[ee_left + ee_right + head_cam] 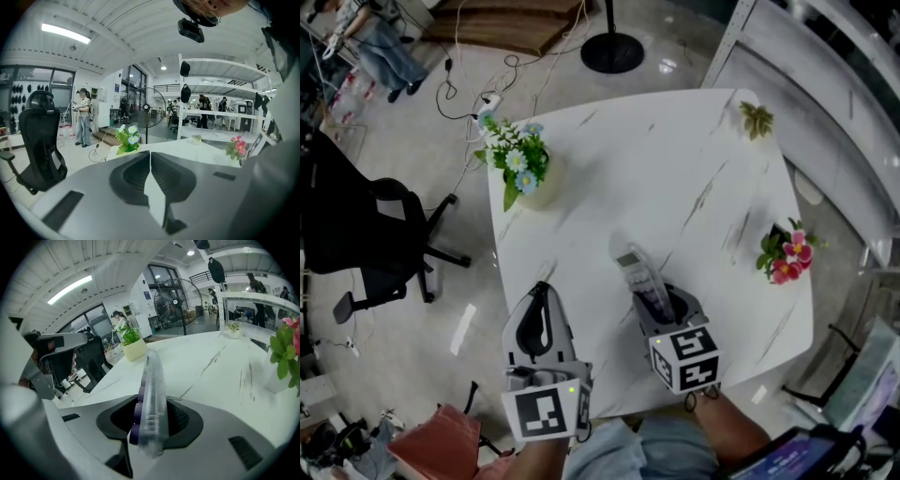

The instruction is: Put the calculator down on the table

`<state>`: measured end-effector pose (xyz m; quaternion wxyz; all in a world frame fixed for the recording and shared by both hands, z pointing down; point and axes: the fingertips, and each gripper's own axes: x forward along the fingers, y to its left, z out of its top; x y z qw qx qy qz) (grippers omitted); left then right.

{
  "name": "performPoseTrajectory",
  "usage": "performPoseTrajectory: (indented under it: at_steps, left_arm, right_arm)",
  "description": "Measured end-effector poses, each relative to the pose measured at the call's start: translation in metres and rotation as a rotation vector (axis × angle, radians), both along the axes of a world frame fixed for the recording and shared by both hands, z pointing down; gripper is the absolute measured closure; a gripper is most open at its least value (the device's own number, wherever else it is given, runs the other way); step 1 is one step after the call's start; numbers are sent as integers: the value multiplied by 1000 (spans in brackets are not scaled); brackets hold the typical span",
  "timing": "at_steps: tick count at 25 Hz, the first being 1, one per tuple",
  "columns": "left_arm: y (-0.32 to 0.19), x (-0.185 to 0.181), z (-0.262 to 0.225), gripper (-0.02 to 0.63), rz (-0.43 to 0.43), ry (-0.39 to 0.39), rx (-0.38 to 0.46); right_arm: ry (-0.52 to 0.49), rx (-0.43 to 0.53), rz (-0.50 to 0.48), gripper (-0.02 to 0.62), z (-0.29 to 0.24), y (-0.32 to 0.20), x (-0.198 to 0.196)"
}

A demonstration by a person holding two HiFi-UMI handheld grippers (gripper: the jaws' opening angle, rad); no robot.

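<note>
The calculator is not down yet. It stands on its long edge between the jaws of the right tool, which are closed on its near end. The rest of it sticks out ahead of the tool and slants down toward the bench. Its purple keys face the left jaw and its clear back faces the right one. I cannot tell whether its far tip already touches the bench top. As I read it, what is left is to lower it, tip it flat and let the jaws part.

The left tool sits just to the left of the right one, jaws together with nothing between them, and seems to have no part in this step.

The bench straight ahead of the right tool is bare white marble, so nothing blocks the landing spot. A pot of blue and white flowers stands well ahead and to the left. Pink flowers stand off to the right (the nearest thing, though still apart). A small plant sits at the far right corner. An office chair stands on the floor beyond the left tool.
</note>
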<state>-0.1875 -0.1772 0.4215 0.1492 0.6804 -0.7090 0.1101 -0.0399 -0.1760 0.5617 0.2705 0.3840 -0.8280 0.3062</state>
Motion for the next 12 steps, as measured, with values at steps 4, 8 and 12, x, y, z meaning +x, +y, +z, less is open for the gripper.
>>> performPoseTrajectory:
  at_steps: [4,8,12]
  left_arm:
    - [-1,1,0,592,4,-6,5]
    - [-3,4,-1,592,10,-8,5]
    - [-5,4,-2,592,15,-17,12]
  right_arm:
    - [21,12,0,419,0,-2,6]
    - [26,11,1,417,0,-2,9]
    - [17,2,9,413,0,-3,12]
